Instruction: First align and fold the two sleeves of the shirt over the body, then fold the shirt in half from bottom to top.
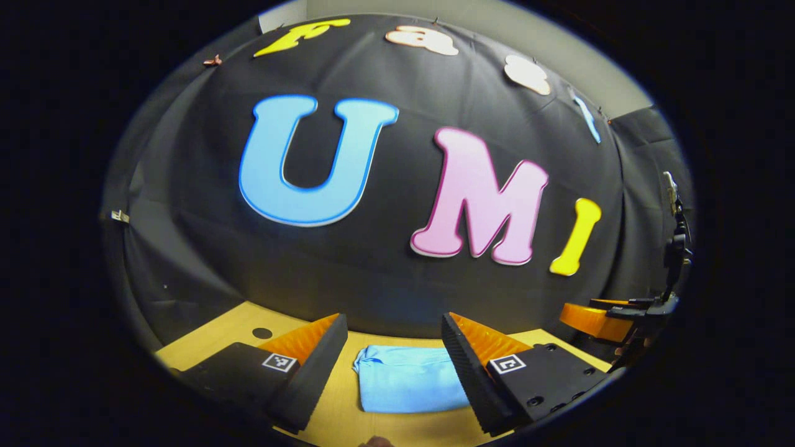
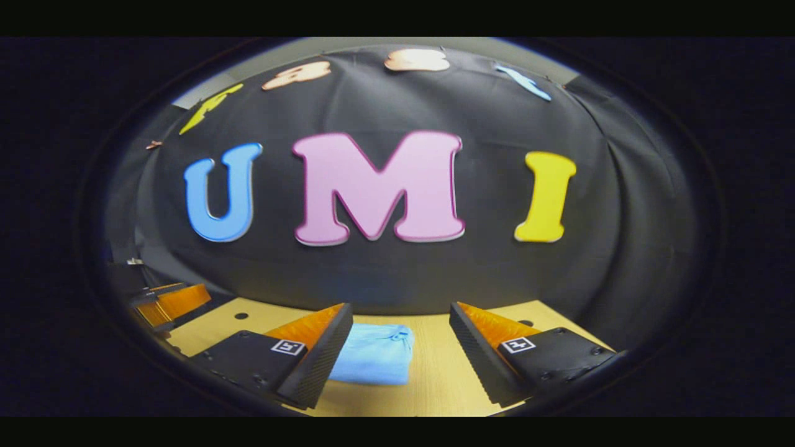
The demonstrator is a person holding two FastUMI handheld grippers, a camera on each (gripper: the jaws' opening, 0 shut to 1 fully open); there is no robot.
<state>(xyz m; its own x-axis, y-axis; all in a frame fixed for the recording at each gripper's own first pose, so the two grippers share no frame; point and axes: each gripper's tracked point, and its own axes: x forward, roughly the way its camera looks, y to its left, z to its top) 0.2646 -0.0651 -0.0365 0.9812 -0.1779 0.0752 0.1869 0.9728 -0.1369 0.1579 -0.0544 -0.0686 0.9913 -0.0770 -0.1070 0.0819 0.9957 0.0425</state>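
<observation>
Presently, a light blue shirt (image 1: pixel 410 379), folded into a compact rectangle, is seen lying flat on the wooden table (image 1: pixel 217 338). In the left gripper view, the left gripper (image 1: pixel 393 369) is held above the near side of the shirt, jaws spread wide, nothing gripped; the other gripper is glimpsed far to the right of the shirt. In the right gripper view, the right gripper (image 2: pixel 400 354) is held with jaws likewise parted and empty, to the right of the shirt (image 2: pixel 376 360).
</observation>
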